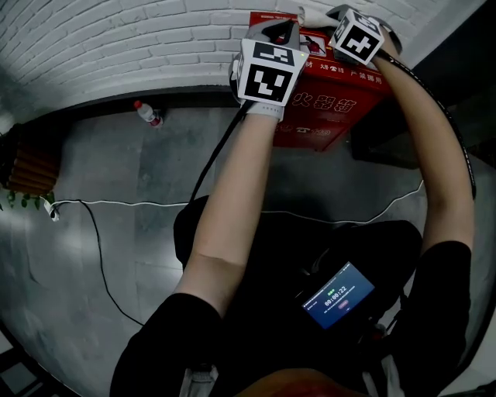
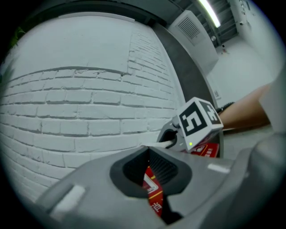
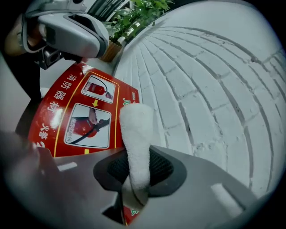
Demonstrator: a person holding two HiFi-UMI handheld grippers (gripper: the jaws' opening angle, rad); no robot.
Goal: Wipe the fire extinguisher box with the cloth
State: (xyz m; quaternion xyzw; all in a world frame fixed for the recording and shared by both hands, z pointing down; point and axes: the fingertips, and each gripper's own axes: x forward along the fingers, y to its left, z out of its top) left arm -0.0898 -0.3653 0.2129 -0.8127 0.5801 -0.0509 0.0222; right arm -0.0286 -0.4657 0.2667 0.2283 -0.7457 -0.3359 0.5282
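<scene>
A red fire extinguisher box point(image 1: 341, 101) with printed pictures stands against the white brick wall; in the right gripper view its top face point(image 3: 85, 116) lies just ahead of the jaws. My right gripper point(image 3: 138, 156) is shut on a white cloth point(image 3: 136, 134), which sticks out forward and rests along the box's wall-side edge. In the head view the right gripper point(image 1: 329, 15) and the cloth point(image 1: 308, 17) sit over the box's back edge. My left gripper point(image 1: 288, 29) hovers over the box's left end. Its jaws point(image 2: 149, 154) look shut, a strip of red box point(image 2: 152, 192) showing in the slit.
The white brick wall point(image 1: 116, 39) runs right behind the box. A plastic bottle point(image 1: 147, 114) stands on the grey floor by the wall. A white cable point(image 1: 139, 203) crosses the floor. A potted plant point(image 1: 27, 174) is at far left. A phone point(image 1: 337, 295) hangs on the person's chest.
</scene>
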